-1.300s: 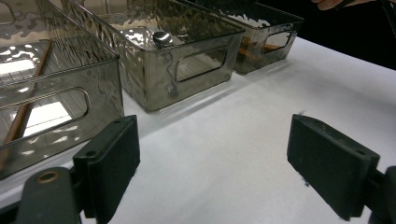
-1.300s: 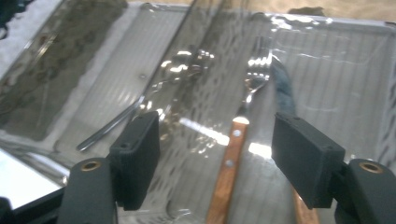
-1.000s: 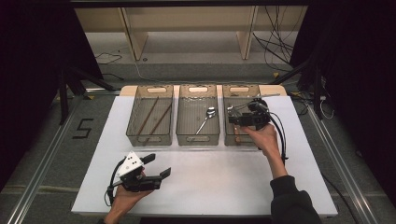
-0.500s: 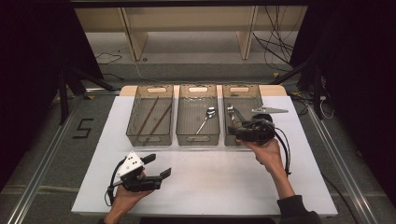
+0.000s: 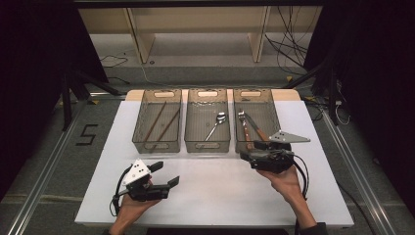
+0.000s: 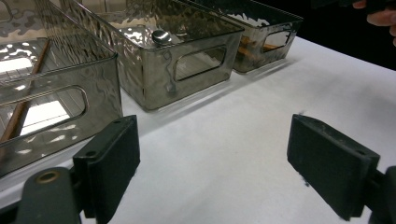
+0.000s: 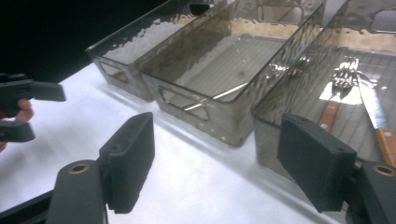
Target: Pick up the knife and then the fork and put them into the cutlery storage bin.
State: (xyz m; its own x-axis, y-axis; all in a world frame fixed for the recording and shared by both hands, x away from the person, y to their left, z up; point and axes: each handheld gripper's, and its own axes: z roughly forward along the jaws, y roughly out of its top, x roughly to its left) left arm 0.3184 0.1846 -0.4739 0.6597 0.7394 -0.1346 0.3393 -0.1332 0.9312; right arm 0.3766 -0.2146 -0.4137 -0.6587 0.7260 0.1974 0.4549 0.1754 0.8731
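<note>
As things lie, sorting looks done or nearly: fork (image 7: 343, 74) + knife (image 7: 373, 116) in bin (image 5: 257, 125) just ahead of right gripper (image 5: 247, 155), spoon (image 5: 218, 122) in mid bin (image 5: 207, 122), chopsticks (image 5: 159, 122) in far-left bin (image 5: 157, 122). Right jaws wide, just been opening, nothing between. Left gripper (image 5: 169, 175) wide, empty, bins ahead of it. No loose cutlery on mat (image 5: 215, 196).

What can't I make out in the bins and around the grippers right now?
- Fork and knife handle ends in the right bin: high view, covered by the right gripper.
- Spoon handle: left gripper view, blurred behind the middle bin's rippled wall.
- Chopsticks: high view, too small to tell whether they touch.
</note>
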